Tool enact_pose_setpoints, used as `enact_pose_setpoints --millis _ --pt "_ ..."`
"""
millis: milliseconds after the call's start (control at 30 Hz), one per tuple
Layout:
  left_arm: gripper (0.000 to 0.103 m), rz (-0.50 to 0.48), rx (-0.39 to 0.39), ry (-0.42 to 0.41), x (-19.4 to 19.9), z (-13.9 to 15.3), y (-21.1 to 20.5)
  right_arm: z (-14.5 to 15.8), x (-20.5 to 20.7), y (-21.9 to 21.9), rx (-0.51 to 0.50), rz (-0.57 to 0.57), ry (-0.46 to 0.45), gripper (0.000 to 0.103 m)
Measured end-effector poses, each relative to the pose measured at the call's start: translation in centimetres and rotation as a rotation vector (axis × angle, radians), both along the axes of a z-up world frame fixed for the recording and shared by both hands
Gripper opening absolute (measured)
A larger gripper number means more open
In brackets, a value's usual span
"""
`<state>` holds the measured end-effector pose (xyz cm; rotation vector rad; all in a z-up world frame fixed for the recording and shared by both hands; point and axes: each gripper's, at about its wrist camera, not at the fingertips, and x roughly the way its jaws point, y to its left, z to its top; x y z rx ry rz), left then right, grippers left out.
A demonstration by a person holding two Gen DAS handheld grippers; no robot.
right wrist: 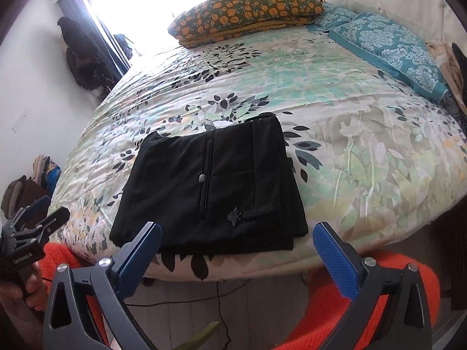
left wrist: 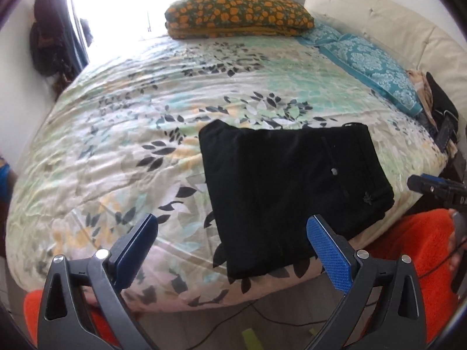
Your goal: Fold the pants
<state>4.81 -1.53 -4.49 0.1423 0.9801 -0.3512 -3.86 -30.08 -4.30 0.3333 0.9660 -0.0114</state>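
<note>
Two tongs are up in front of the bed, one in each of the person's hands, and both stand wide with nothing between their blue pads. The left gripper point(left wrist: 232, 233) hangs over the near edge of the mattress, its right pad just over the near corner of the cloth without gripping it. The right gripper point(right wrist: 238, 240) hovers at the same near edge, a little back from the bundle.

One pair of black pants point(right wrist: 210, 186) lies folded into a flat, roughly square packet on the leafy bedspread point(right wrist: 364, 151), close to the near edge. A single pale button and one small dark flower-shaped emblem show on its top face, along with a pocket seam.

At the far side of the bed I count one orange-flowered pillow point(right wrist: 248, 11) and two teal patterned pillows point(right wrist: 394, 46) lying by the cream headboard point(left wrist: 379, 26). Orange fleece point(right wrist: 364, 300), on the person's legs, fills the bottom of both views. A thin black cable point(right wrist: 221, 300) trails across the floor below the mattress.
</note>
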Motion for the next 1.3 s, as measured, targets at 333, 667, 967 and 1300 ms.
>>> enact_pose_setpoints --millis 333,667,967,1300 --pt "0.103 -0.023 -0.018 0.228 6.7 -8.8 -0.6 -10.8 9.1 -5.1 0.187 0.154 0.245 0.103" --pt "0.032 -0.018 -0.224 0.391 7.3 -9.1 -0.8 -11.7 8.8 -5.0 0.393 0.211 0.244 0.042" --pt "0.024 -0.003 -0.294 0.268 5.3 -1.8 1.2 -5.4 7.0 -3.3 0.444 0.232 0.083 0.032" --pt "0.025 0.061 -0.197 0.211 5.6 -2.1 4.8 -4.3 9.9 1.6 0.458 0.281 0.056 0.032"
